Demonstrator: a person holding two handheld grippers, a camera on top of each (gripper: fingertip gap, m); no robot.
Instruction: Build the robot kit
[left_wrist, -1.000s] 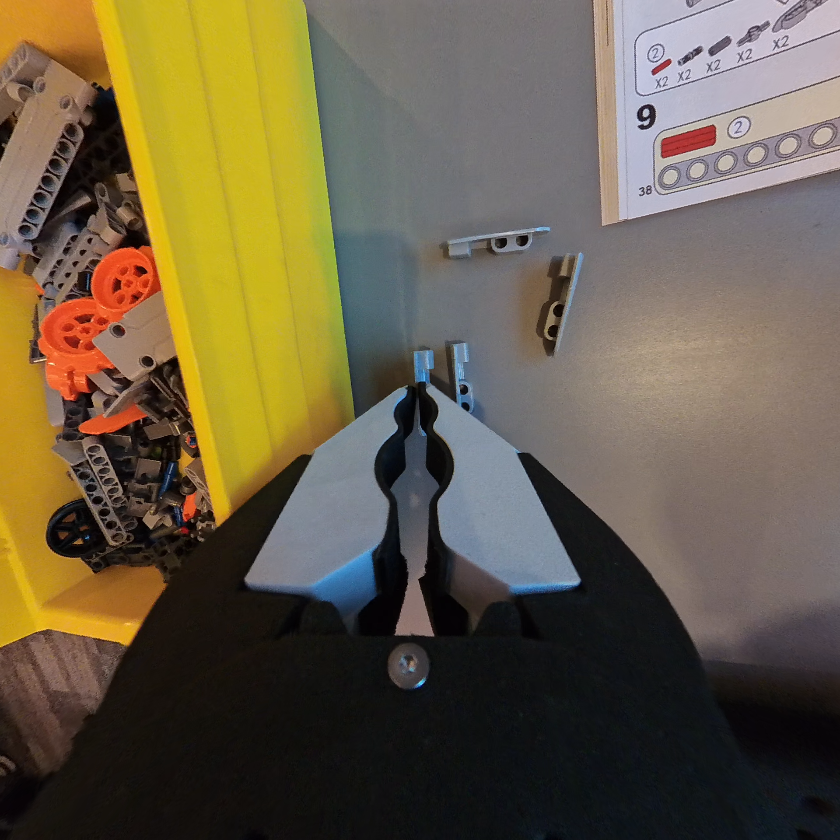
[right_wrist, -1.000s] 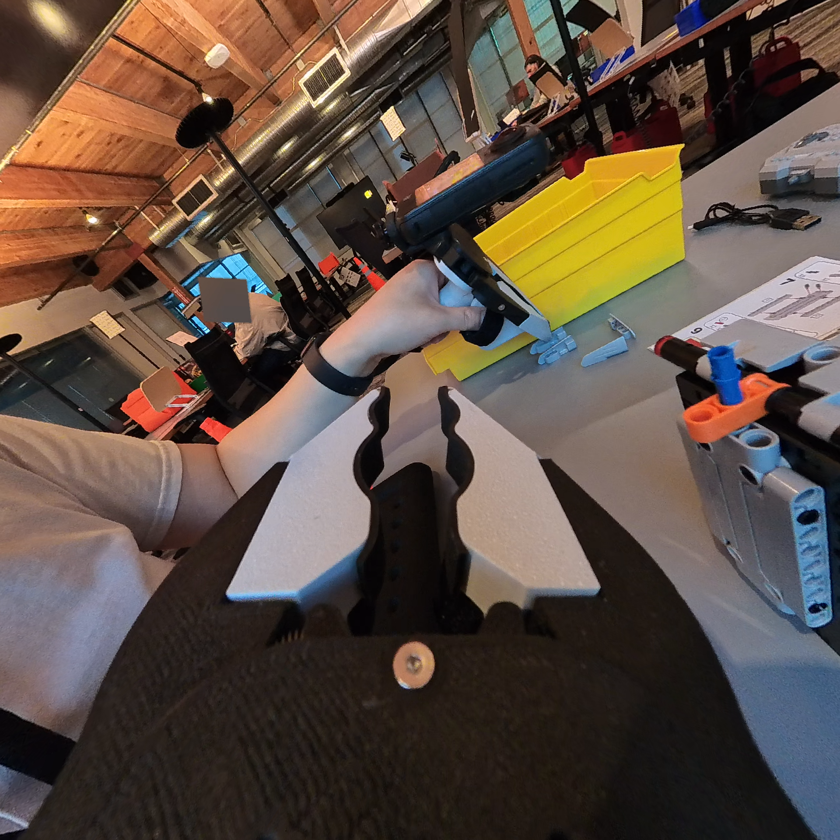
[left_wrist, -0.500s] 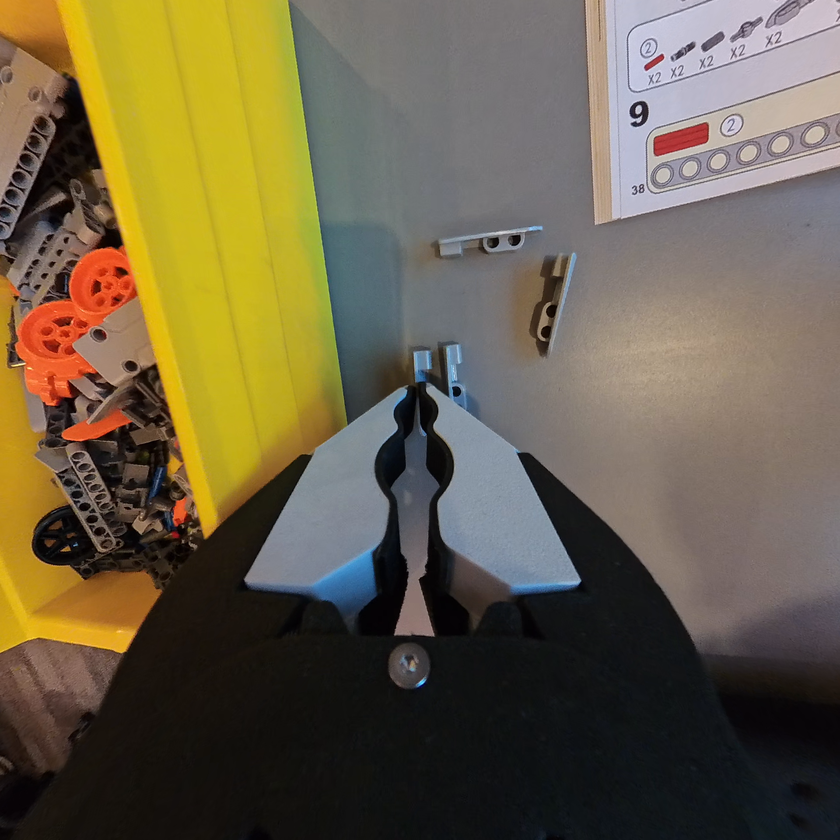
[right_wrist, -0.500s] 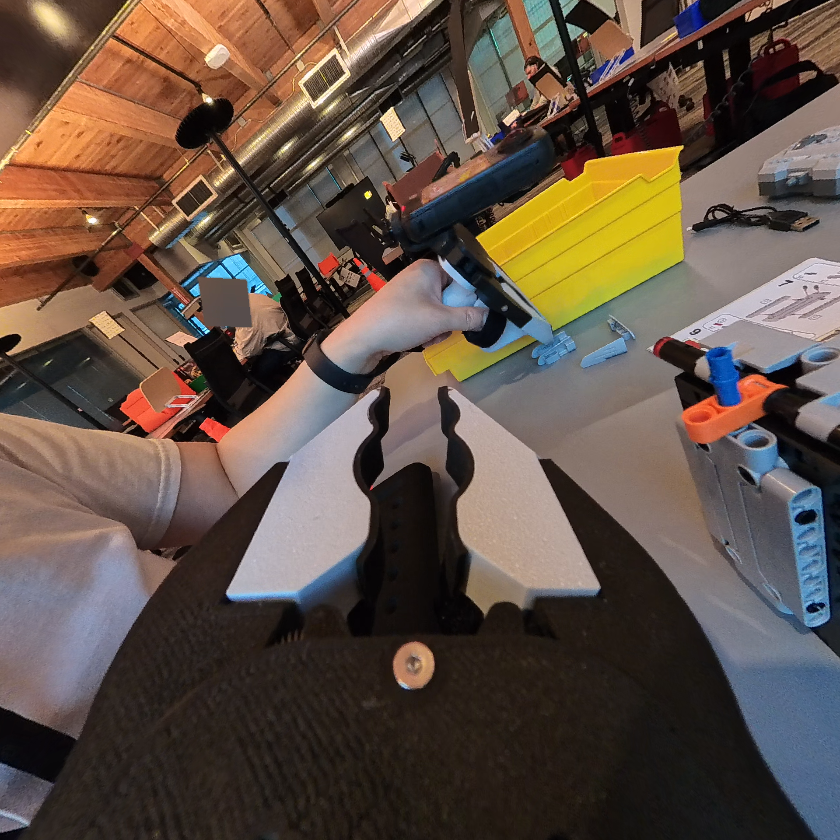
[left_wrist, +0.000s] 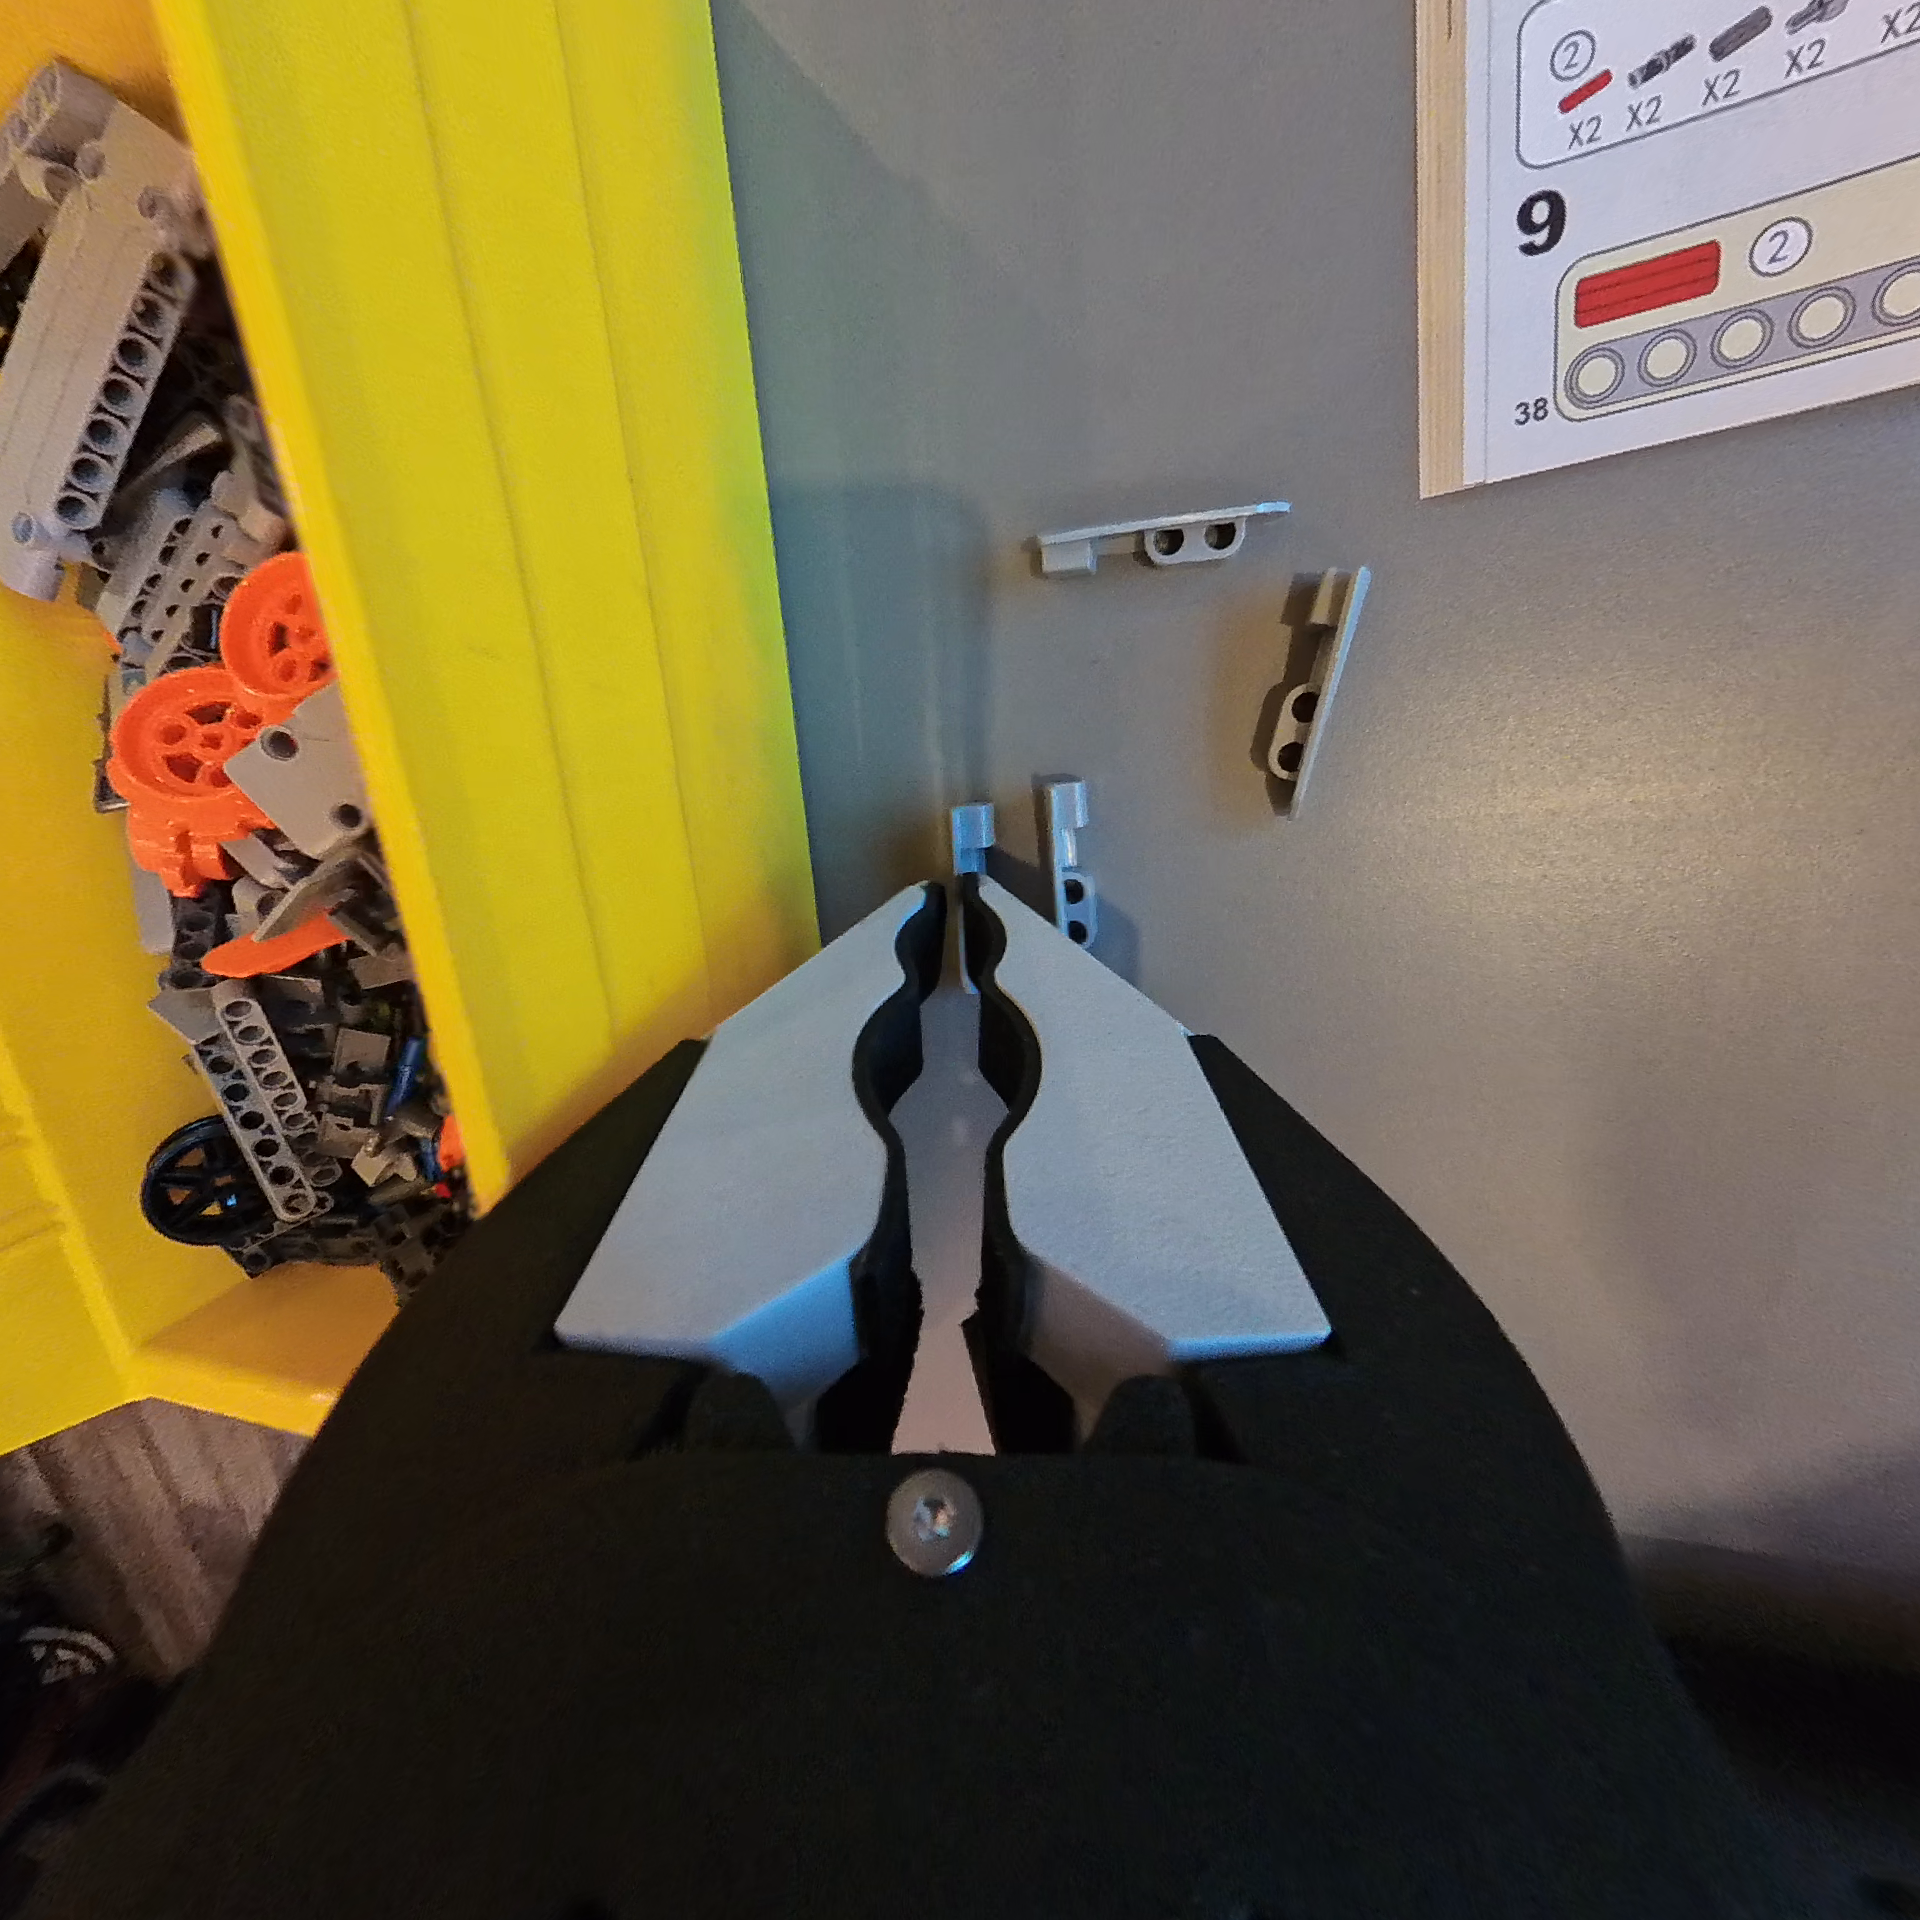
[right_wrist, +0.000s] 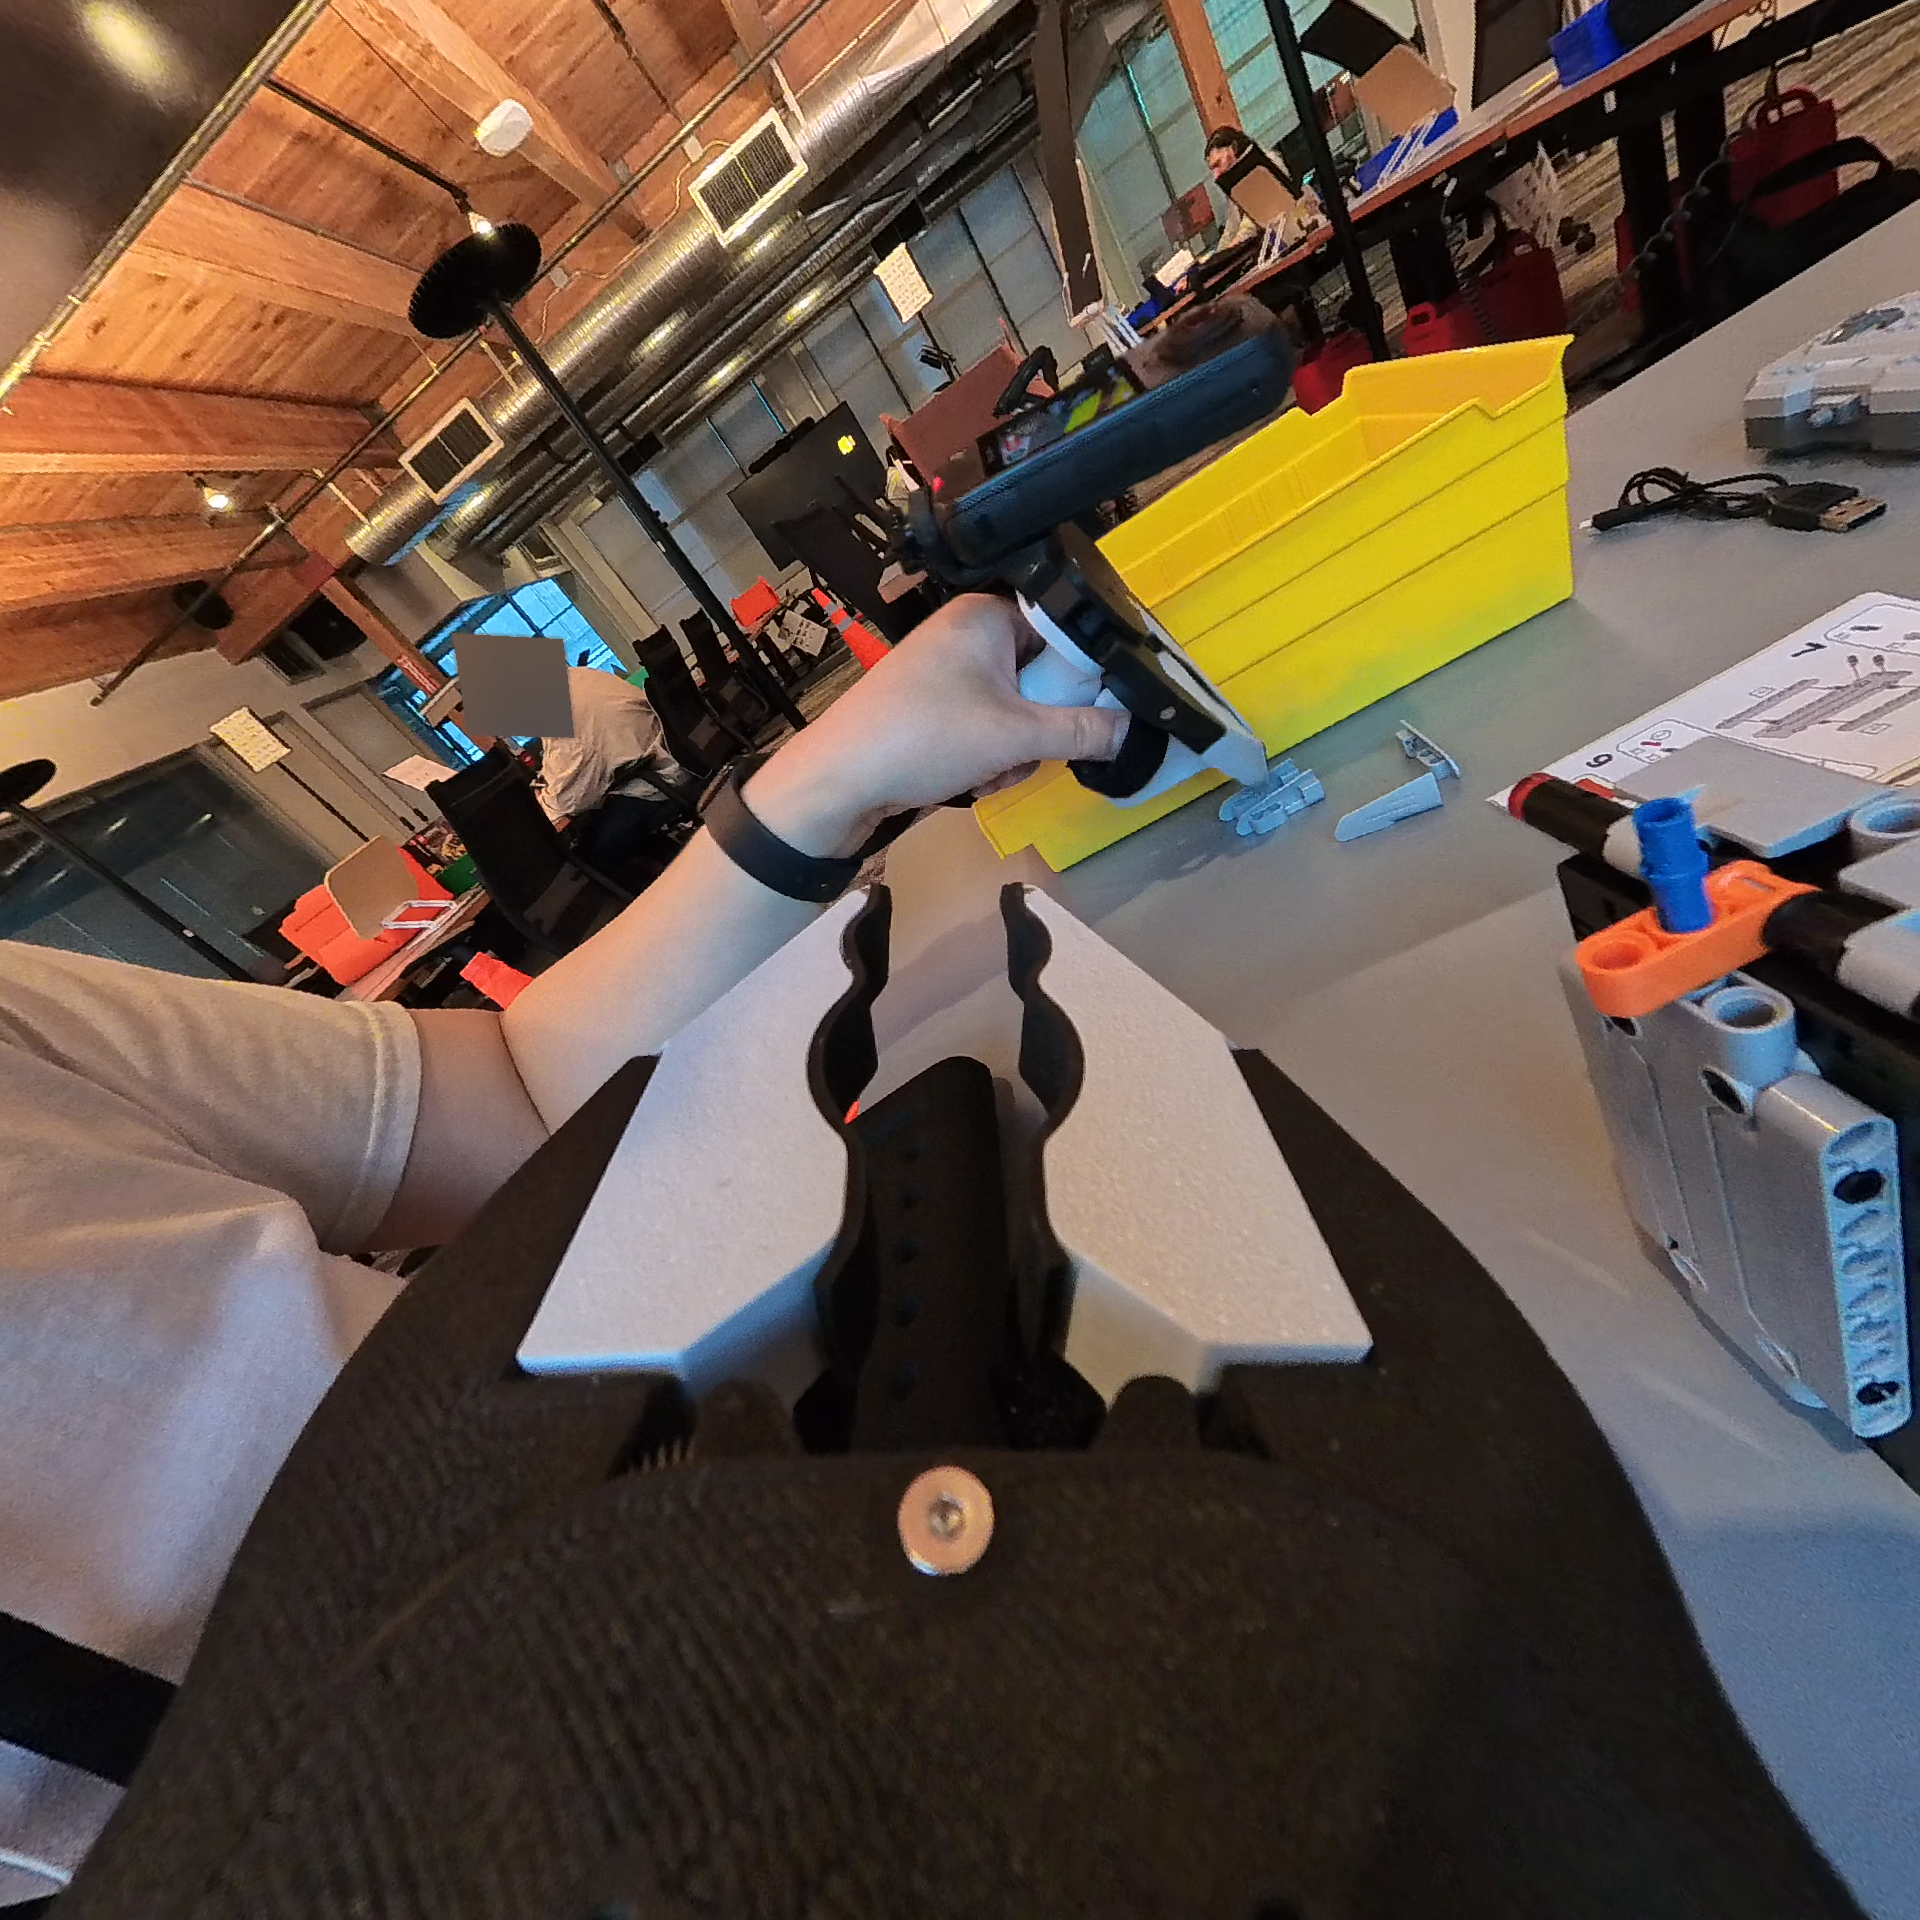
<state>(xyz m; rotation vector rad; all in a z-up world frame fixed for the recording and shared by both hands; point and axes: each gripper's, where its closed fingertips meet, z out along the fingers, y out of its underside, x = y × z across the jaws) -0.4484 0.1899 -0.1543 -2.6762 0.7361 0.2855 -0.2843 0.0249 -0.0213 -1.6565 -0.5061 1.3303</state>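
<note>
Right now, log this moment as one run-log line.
left gripper: shut on small grey piece | beside yellow bin | right gripper: open, empty, above grey table | three grey pieces loose nearby

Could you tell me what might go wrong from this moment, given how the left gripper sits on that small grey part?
The left gripper pinches the grey part only at its jaws' very tips, so it may slip or twist. A matching piece lies right beside it and could be dragged along. The yellow bin wall is near on the left; a sideways lift might bump it.
</note>
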